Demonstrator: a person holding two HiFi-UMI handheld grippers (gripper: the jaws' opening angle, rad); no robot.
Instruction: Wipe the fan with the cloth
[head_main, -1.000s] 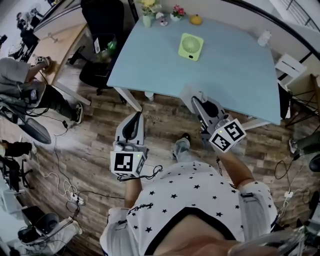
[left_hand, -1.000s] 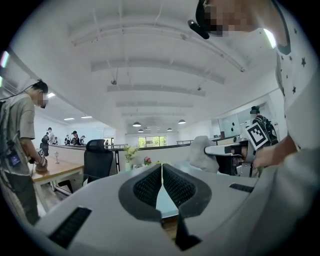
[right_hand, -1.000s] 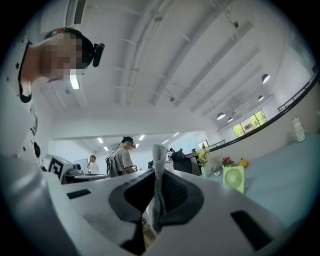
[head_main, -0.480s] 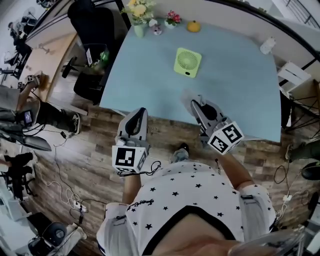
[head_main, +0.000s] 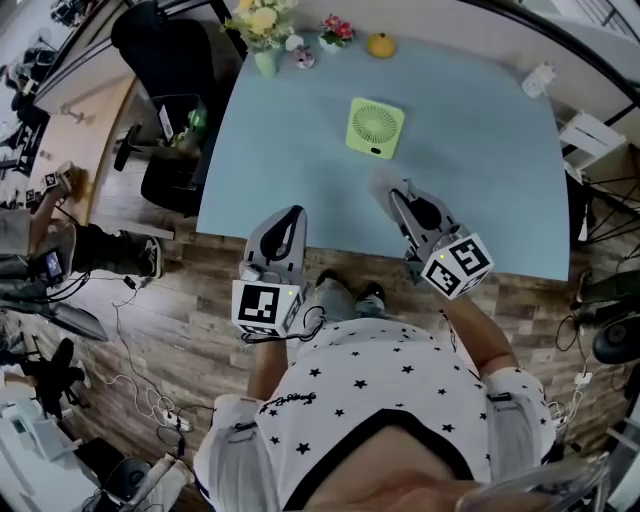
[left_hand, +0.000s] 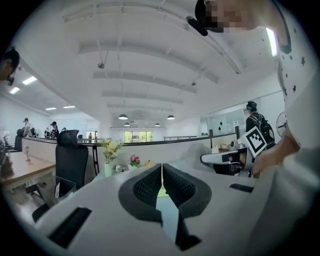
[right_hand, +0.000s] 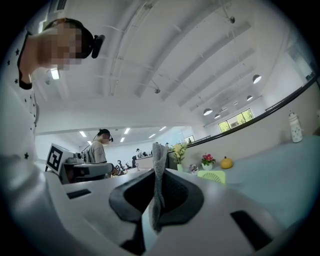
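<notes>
Right gripper (right_hand: 159, 175): clamping grey cloth (right_hand: 160, 155), hovering over the near edge of the light blue table (head_main: 470, 170). Left gripper (left_hand: 161, 175): pressing jaws together, holding nothing. Green fan (head_main: 376, 127): lying flat mid-table, well ahead of both.

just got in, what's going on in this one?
A person stands at a light blue table with a gripper in each hand. The right gripper is shut on a grey cloth. The left gripper is shut with nothing between its fingers. The green fan sits farther across the table, clear of both grippers, so wiping has not begun.
</notes>
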